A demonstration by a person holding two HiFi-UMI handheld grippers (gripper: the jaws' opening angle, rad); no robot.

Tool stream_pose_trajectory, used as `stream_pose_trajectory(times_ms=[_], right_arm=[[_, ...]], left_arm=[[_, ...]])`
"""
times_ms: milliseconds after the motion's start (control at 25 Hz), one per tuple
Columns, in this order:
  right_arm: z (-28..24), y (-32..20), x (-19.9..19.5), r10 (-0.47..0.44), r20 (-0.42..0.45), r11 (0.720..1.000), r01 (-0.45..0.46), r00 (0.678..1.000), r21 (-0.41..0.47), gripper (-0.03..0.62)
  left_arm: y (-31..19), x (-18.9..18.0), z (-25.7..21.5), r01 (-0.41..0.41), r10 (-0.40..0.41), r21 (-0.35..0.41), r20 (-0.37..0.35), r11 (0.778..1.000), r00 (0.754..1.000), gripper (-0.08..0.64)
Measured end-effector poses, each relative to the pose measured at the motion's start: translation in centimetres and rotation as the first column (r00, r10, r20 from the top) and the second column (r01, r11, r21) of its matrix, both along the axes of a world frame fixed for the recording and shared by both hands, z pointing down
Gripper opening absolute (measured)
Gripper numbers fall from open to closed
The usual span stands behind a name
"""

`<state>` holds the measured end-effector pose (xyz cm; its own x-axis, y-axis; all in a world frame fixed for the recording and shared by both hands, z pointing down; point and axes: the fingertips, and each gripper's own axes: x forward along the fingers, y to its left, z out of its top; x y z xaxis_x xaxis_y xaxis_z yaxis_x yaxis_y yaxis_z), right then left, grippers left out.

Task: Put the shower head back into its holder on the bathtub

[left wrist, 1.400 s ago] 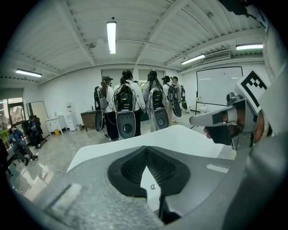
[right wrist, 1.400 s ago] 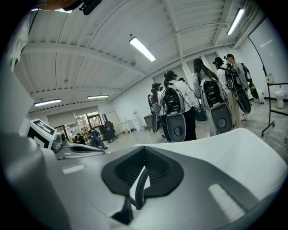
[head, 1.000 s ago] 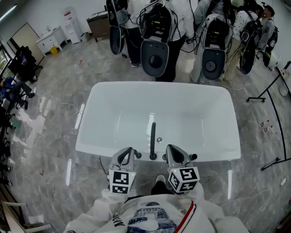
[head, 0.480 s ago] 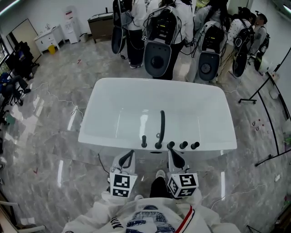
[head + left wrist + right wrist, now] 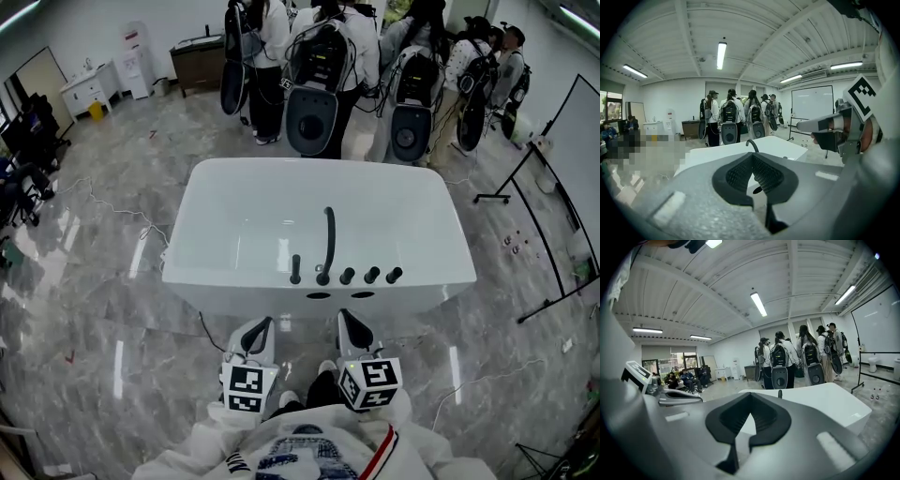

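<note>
I held both hand-held grippers low in front of me, short of the white oval bathtub (image 5: pixel 234 234). The left hand-held gripper (image 5: pixel 260 328) had its jaws pressed together with nothing between them. The right hand-held gripper (image 5: pixel 348 322) was likewise closed and empty. The slim black shower head (image 5: pixel 295 269) stood upright on the tub's near rim, ahead of the left hand-held gripper and well apart from it. It was leftmost in a row with the curved black spout (image 5: pixel 328 234) and three black knobs (image 5: pixel 371 274). Beyond the tub, people with backpacks (image 5: pixel 319 56) stood grouped.
</note>
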<state>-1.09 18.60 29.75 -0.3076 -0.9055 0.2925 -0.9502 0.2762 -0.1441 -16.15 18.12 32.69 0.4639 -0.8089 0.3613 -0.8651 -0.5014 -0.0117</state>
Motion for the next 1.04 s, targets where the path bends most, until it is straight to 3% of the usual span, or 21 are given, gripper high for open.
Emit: stream_pose_trajectory(times_ms=[760,1040], right_arm=[[-1.9,3.0,3.9,-0.012,0.012,1.0,0.012,1.0,0.009,0.005],[-1.9,3.6,4.0,-0.017,0.018,1.0,0.016,1.0,0.021,0.005]], left_arm=[[2.8,5.2,-3.1,-0.023,0.022,0.036,0.037,0.999,0.999,0.0],[3.1,5.5,-3.2,-0.019,0.017,0.051,0.04,0.999,0.999,0.0]])
